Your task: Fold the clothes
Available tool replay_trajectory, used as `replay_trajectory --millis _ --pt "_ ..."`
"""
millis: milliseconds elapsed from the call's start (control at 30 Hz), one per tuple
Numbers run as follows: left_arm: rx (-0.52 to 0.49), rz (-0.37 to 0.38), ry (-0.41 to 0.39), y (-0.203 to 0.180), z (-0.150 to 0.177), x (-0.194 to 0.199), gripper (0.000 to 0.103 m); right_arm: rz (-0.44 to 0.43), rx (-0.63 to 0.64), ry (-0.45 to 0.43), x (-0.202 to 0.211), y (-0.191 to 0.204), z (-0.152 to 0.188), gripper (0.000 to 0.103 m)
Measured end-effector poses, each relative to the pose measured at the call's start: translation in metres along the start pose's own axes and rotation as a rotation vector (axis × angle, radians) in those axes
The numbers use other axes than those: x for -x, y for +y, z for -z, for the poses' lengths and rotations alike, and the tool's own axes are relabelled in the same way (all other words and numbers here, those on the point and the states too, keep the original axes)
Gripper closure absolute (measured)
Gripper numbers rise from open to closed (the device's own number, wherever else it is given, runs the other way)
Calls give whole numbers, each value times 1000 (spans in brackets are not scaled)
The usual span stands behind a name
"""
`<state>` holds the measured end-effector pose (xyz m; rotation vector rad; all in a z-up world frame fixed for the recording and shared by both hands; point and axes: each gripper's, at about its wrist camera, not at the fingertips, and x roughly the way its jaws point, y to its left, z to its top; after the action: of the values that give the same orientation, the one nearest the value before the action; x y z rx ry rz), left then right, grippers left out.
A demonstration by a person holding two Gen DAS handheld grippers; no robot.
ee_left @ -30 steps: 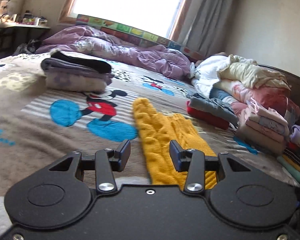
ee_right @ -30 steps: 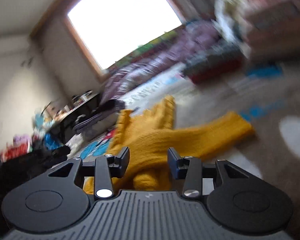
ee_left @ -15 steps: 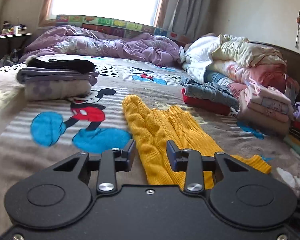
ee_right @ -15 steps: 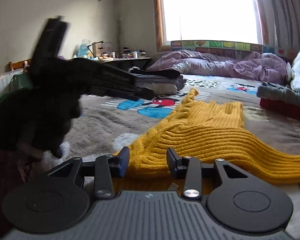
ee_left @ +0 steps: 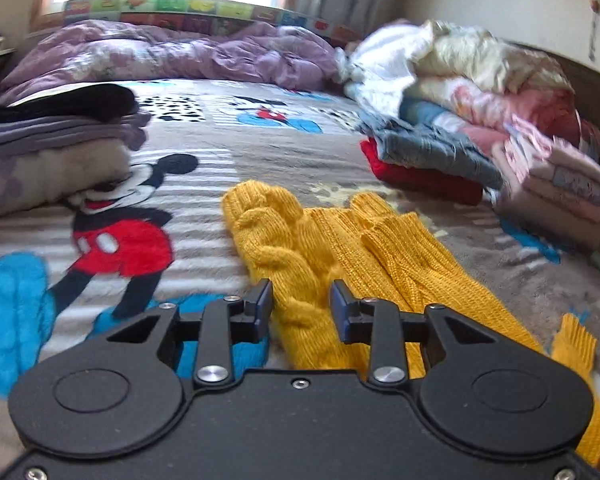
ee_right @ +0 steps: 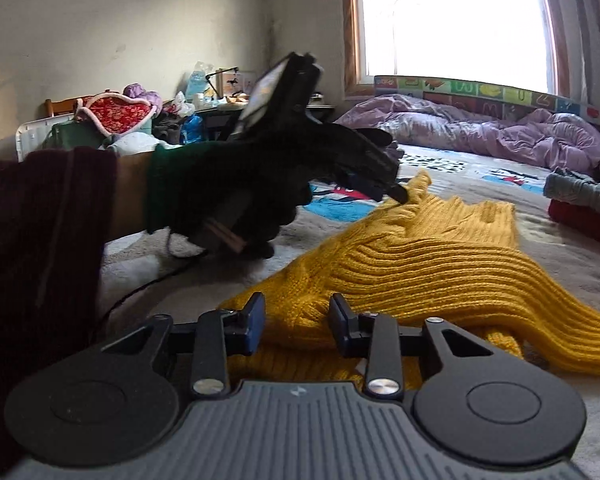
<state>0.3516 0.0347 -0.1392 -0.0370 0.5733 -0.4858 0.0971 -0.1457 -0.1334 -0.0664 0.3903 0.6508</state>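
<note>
A yellow knit sweater (ee_left: 332,256) lies partly folded on the cartoon-print blanket (ee_left: 112,240); it also shows in the right wrist view (ee_right: 428,256). My left gripper (ee_left: 301,306) is open, low over the sweater's left folded edge, with knit between the jaws. From the right wrist view, the left gripper (ee_right: 384,188) is held by a black-gloved hand with its tip at the sweater's far left edge. My right gripper (ee_right: 297,322) is open at the sweater's near edge.
A folded pile of grey, black and white clothes (ee_left: 48,140) sits at the left. Stacks of folded clothes (ee_left: 500,140) line the right side. A purple duvet (ee_left: 172,56) lies under the window. A cluttered desk (ee_right: 204,112) stands beyond the bed.
My left gripper has moved forward and lower over the sweater's left edge. My right gripper has moved closer to the sweater's near edge. Both stay open.
</note>
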Motion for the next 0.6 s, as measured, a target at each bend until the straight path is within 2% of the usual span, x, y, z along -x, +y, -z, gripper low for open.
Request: replay_trajectory --millis 167,300,600 --pt "-41 -19 24 2 -11 -19 72 -17 4 16 0 1 0 66" --pt "-126 -60 31 -1 -21 -35 72 -23 -6 21 1 1 0 66" --pt "-136 -106 40 16 -40 -70 72 -43 -20 28 1 -2 0 66"
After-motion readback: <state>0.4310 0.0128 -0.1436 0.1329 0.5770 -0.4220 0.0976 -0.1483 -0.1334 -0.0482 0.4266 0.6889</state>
